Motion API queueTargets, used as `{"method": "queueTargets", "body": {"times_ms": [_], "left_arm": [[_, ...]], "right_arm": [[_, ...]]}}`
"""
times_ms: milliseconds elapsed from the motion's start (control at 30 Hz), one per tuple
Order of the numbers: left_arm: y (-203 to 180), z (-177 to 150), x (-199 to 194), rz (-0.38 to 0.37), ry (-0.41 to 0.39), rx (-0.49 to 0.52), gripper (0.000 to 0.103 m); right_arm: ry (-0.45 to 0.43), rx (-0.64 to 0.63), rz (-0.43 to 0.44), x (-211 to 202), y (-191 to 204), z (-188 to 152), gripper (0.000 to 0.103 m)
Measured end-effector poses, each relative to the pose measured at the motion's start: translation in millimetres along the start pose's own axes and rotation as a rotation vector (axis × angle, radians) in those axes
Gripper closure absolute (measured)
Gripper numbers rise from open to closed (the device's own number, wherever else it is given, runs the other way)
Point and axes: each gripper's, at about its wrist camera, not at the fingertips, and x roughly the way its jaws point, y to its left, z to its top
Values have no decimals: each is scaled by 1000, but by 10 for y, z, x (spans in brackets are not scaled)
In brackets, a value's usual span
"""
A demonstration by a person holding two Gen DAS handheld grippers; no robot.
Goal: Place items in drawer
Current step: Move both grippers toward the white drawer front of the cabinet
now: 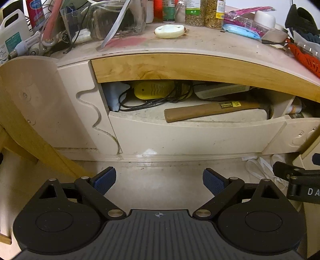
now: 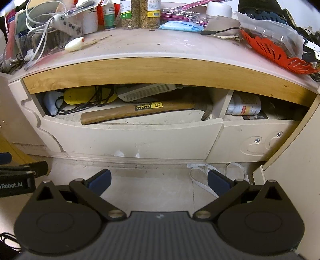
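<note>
Below the cluttered bench (image 2: 160, 50), the open drawer (image 2: 130, 138) holds a hammer (image 2: 128, 113); left gripper (image 1: 159, 181) and right gripper (image 2: 159, 180) fingers spread, empty.

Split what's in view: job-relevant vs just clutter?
Job:
- drawer, open
- hammer, already inside it
- yellow gadget and cables, inside
- left gripper and right gripper, both open, empty

Clutter:
- jars on the countertop
- red mesh
- blue mask
- bottle in the right compartment
</note>
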Motion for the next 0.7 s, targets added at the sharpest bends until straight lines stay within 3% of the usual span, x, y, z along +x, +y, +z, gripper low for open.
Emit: {"method": "queueTargets", "body": {"times_ms": [233, 700], "left_arm": [[20, -29, -63, -18, -20, -10, 7], [12, 12, 14, -23, 13, -8, 7]], "right_arm": [[4, -1, -7, 3, 11, 23, 0], [6, 2, -20, 18, -9, 4, 0]]}}
